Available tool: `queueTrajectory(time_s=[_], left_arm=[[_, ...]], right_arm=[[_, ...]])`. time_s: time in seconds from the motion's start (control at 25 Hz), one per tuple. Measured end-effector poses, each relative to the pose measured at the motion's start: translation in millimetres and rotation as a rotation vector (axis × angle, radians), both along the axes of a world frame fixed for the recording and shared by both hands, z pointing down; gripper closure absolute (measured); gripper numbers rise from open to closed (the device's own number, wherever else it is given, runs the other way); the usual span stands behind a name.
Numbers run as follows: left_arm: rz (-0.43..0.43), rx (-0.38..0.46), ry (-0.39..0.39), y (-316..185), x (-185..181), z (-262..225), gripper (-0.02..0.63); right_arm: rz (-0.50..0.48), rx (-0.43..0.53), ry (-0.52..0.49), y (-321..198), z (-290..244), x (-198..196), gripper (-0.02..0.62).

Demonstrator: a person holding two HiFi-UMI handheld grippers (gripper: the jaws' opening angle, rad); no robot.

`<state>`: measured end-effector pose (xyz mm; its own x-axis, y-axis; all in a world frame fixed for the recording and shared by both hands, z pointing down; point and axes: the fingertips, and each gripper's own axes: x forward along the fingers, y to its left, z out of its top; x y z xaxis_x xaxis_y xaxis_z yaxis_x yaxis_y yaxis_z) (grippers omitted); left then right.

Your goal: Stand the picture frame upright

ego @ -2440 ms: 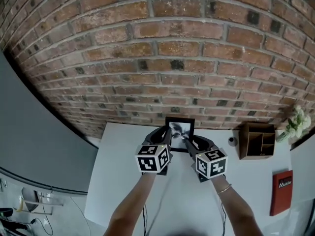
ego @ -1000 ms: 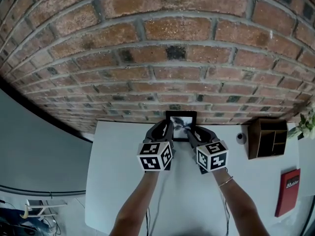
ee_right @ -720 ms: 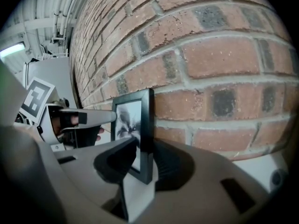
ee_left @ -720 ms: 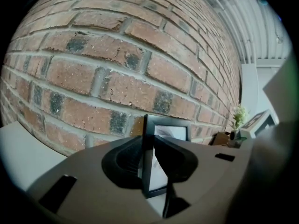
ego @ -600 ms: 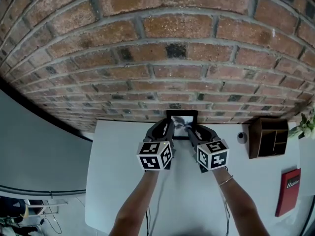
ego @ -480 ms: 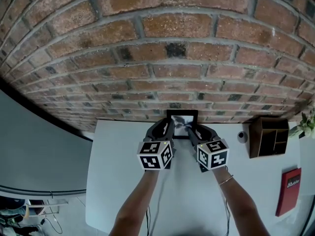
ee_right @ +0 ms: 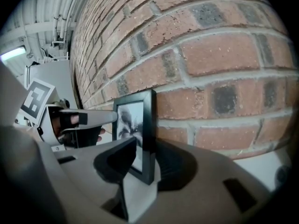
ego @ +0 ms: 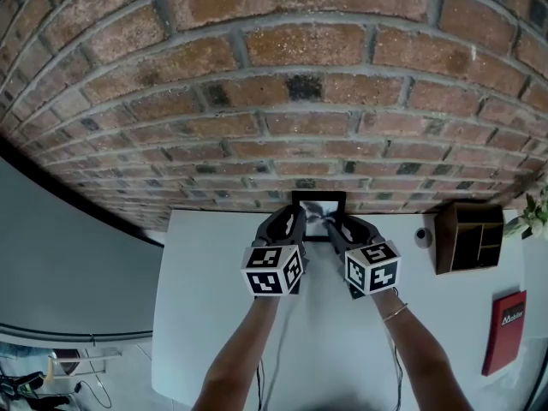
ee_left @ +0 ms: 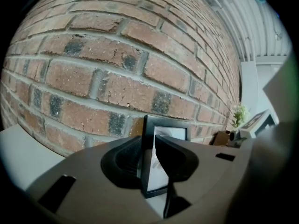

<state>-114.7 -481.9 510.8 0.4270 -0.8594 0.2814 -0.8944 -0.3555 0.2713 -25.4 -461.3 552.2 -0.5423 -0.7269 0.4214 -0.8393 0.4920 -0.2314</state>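
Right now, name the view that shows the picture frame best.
Right gripper view: the picture frame shows front, side and base, upright. Left gripper view hides much of it; head view shows only its top.

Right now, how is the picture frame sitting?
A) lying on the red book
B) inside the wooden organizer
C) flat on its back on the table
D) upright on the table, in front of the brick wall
D: the picture frame stands on its bottom edge on the white table, its picture side facing away from the brick wall.
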Motion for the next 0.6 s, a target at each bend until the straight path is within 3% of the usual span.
queueTrajectory(time_s=[0.6], left_arm=[[-0.028, 0.014, -0.063, 24, -8, -16, 0.499]], right_arm=[[0.037, 0.034, -0.003, 20, -20, 11, 0.477]])
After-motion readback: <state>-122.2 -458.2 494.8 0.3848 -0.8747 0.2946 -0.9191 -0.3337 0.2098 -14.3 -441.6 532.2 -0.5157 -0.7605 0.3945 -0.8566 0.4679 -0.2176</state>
